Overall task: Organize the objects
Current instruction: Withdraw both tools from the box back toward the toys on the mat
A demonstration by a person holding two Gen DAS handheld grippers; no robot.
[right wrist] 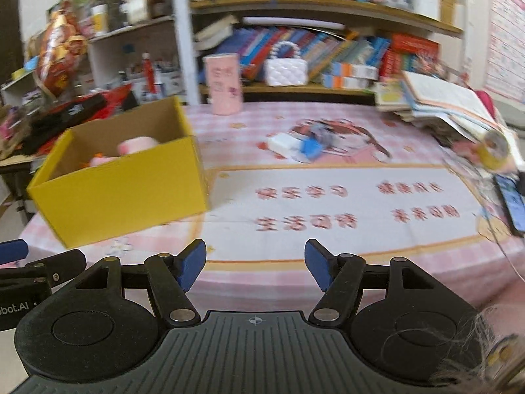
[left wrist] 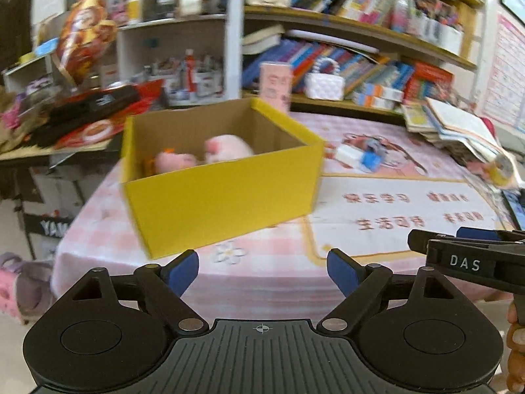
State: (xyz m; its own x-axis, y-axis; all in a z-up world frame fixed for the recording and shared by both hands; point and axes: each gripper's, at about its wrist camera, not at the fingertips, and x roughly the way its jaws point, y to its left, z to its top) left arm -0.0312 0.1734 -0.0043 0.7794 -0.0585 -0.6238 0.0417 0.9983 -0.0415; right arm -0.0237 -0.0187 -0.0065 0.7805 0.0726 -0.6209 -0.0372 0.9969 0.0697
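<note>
A yellow cardboard box point(left wrist: 226, 190) stands open on the left of the pink table; it also shows in the right wrist view point(right wrist: 121, 193). Pink plush toys point(left wrist: 210, 152) lie inside it, also seen from the right point(right wrist: 131, 147). A small pile of white and blue objects point(right wrist: 302, 146) lies further back on the mat, also in the left wrist view point(left wrist: 361, 156). My left gripper point(left wrist: 262, 272) is open and empty, short of the box. My right gripper point(right wrist: 256, 266) is open and empty over the table's near edge. Its side shows in the left wrist view point(left wrist: 466, 256).
A pink cylinder point(right wrist: 224, 83) stands at the table's back. A white handbag point(right wrist: 285, 70) sits on the bookshelf behind. A stack of open books point(right wrist: 439, 105) and a yellow tape roll point(right wrist: 493, 152) lie at the right, with a phone point(right wrist: 512, 203) near the edge. Clutter fills the left shelf.
</note>
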